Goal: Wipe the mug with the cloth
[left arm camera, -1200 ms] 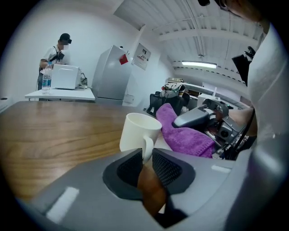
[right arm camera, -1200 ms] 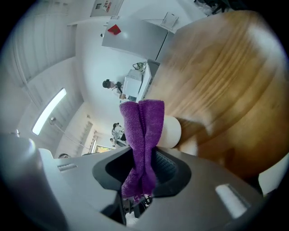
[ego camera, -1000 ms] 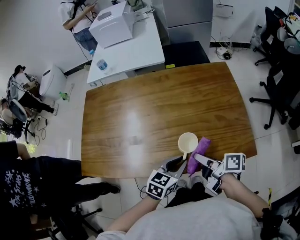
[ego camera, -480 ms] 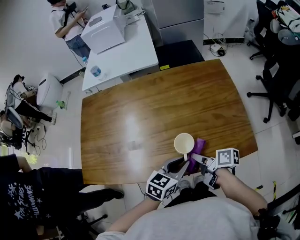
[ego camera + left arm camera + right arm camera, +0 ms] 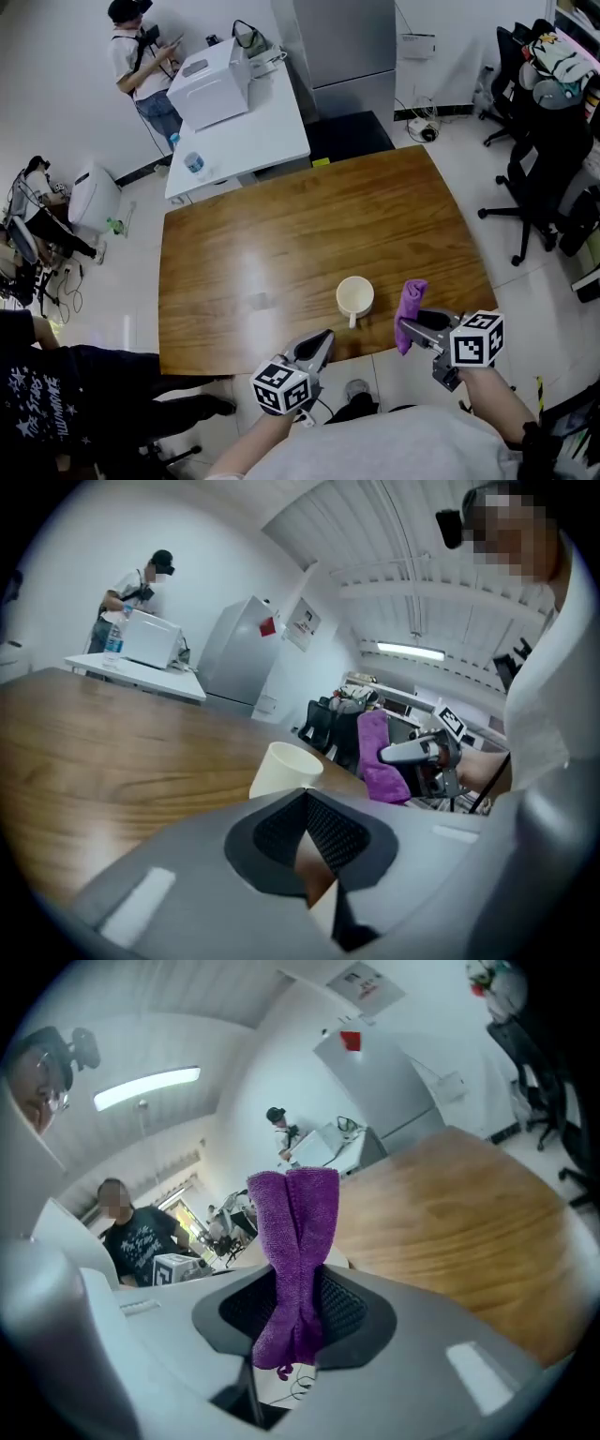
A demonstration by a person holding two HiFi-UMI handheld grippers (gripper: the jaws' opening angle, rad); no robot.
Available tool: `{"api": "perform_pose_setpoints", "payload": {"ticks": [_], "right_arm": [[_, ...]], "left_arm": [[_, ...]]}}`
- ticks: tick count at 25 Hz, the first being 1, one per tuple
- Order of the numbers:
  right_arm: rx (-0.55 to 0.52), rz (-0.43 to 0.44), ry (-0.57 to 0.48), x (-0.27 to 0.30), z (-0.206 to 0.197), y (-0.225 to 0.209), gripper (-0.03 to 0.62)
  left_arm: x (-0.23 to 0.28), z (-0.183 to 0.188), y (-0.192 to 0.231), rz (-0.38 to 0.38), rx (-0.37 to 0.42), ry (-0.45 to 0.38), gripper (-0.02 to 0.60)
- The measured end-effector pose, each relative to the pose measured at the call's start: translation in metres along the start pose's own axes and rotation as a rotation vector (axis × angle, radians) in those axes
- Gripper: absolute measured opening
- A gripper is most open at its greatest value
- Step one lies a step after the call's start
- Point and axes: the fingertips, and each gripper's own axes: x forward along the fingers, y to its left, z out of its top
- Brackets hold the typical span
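A cream mug point(image 5: 354, 296) stands upright near the front edge of the wooden table point(image 5: 281, 225), its handle toward me. My left gripper point(image 5: 323, 336) hangs just off that edge, left of and nearer than the mug, shut with nothing in it. In the left gripper view the mug point(image 5: 284, 769) sits just beyond the shut left gripper point(image 5: 307, 799). My right gripper point(image 5: 405, 328) is to the mug's right, shut on a purple cloth point(image 5: 411, 300) held up off the table. In the right gripper view the cloth point(image 5: 298, 1232) stands folded between the jaws of the right gripper point(image 5: 298, 1288).
A white side table point(image 5: 248, 122) with a white box and a water bottle stands beyond the far left corner, a person beside it. Black office chairs point(image 5: 544, 178) are at the right. A person in black point(image 5: 37, 394) sits at the near left.
The left gripper drew back from the mug's handle toward me and to the left, and shut. The right gripper lifted the cloth off the table beside the mug and moved right.
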Motion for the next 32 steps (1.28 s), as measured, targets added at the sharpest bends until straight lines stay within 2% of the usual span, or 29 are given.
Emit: {"api": "perform_pose_setpoints", "payload": {"ticks": [3, 6, 9, 14, 18, 25, 28, 32], "right_arm": [[-0.149, 0.028, -0.006, -0.031, 0.004, 0.031, 0.12], [-0.254, 0.094, -0.008, -0.061, -0.016, 0.064, 0.12], [-0.334, 0.122, 0.017, -0.107, -0.058, 0.088, 0.12], [-0.374, 0.153, 0.038, -0.201, -0.141, 0.132, 0.12], [-0.36, 0.148, 0.049, -0.263, -0.191, 0.159, 0.12], [-0.337, 0.151, 0.01, -0.295, -0.216, 0.189, 0.12], [-0.329, 0.149, 0.023, -0.291, -0.226, 0.2, 0.12], [-0.324, 0.135, 0.031, -0.279, -0.234, 0.222, 0.118]], "left_arm": [[-0.04, 0.013, -0.025, -0.02, -0.014, -0.099, -0.006], [-0.069, 0.013, -0.07, -0.011, 0.09, -0.117, -0.006], [-0.085, 0.002, -0.147, -0.023, 0.155, -0.131, -0.006], [-0.126, -0.045, -0.273, -0.024, 0.157, -0.147, -0.005], [-0.164, -0.069, -0.336, -0.035, 0.102, -0.195, -0.006], [-0.194, -0.074, -0.382, -0.043, 0.098, -0.211, -0.006], [-0.204, -0.079, -0.388, -0.054, 0.098, -0.202, -0.006], [-0.219, -0.085, -0.383, -0.064, 0.06, -0.19, -0.006]]}}
